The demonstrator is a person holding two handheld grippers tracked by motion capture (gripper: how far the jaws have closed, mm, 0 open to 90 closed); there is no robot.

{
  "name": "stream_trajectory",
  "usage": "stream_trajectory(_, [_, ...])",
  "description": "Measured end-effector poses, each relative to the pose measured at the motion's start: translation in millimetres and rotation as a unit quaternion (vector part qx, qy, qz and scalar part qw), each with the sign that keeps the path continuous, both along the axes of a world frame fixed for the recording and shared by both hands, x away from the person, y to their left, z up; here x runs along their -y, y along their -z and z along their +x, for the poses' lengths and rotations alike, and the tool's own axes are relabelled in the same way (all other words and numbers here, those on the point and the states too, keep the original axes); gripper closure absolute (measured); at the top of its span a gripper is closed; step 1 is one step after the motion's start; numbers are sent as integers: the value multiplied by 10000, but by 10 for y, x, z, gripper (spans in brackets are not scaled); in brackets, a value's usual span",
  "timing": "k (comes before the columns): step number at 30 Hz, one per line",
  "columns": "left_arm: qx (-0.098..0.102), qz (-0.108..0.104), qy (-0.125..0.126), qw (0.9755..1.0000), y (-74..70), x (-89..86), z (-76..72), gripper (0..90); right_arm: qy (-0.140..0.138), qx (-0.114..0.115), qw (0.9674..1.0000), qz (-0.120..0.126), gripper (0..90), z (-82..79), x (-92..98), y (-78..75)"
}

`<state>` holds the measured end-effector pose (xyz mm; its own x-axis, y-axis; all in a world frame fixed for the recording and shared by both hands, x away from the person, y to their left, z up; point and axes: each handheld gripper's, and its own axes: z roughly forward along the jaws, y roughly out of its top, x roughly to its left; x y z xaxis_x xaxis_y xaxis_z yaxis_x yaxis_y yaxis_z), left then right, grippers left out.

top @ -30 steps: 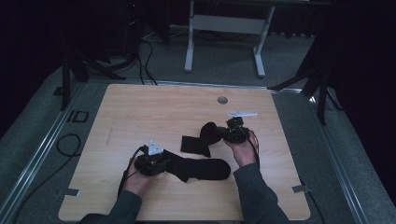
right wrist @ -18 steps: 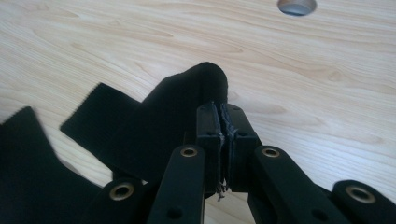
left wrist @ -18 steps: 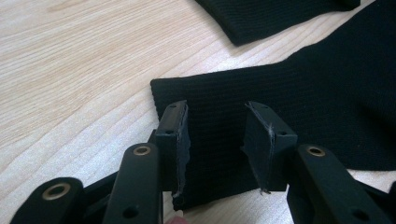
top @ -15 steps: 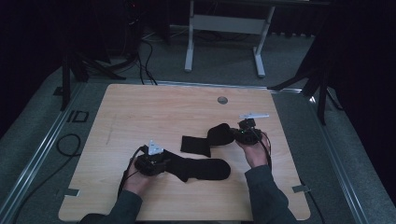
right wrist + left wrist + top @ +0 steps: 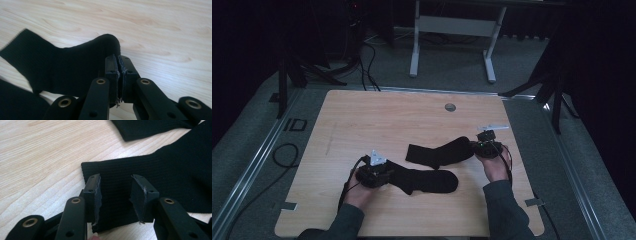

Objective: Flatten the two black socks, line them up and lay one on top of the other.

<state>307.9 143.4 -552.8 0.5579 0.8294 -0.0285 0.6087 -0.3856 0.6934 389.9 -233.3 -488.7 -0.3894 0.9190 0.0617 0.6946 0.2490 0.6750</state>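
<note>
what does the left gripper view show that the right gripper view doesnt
Left gripper view: the left gripper with jaws apart, straddling the cuff end of the near sock, ribbed fabric lying flat between them.

Right gripper view: the right gripper with jaws closed, pinching the rounded toe end of the far sock, whose cuff trails off to the left.

Both: black socks on the light wooden table, and a bit of the other sock at the frame edge.
</note>
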Motion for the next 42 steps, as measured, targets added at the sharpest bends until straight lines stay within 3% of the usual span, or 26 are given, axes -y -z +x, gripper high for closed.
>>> stream_trajectory(3, [-1,9,-18,10000,-1,-9,3,603,109,-31,9999,-121,813,13,40,18])
stream_trajectory(4, [-3,5,-28,10000,-2,-17,8,603,141,-7,9998,-158,743,16,55,18])
stream_trajectory(6, [-9,-8,-60,10000,-1,-24,12,604,99,66,9999,-78,700,13,65,-1])
stream_trajectory(12, [-5,9,-66,10000,-1,-27,15,604,-452,164,9988,-54,650,15,-136,12])
stream_trajectory(21, [-5,-60,-82,9999,-7,-30,14,583,-1117,175,9932,-266,622,80,-536,90])
stream_trajectory(27, [34,-113,-29,9999,-21,-16,2,574,-1686,103,9841,-543,577,132,-872,195])
stream_trajectory(30, [36,-142,-33,9999,-28,-29,2,573,-1808,25,9810,-705,556,171,-990,254])
stream_trajectory(34, [62,-224,-62,9997,-38,-41,0,573,-1931,-74,9782,-764,524,203,-1081,307])
stream_trajectory(35, [70,-219,-53,9997,-41,-44,0,572,-2053,-138,9753,-798,493,218,-1148,348])
stream_trajectory(37, [80,-242,-52,9997,-45,-48,-2,573,-2124,-169,9734,-847,465,225,-1201,377])
stream_trajectory(42, [126,-259,-59,9996,-56,-57,-5,572,-2322,-327,9689,-793,461,237,-1343,448])
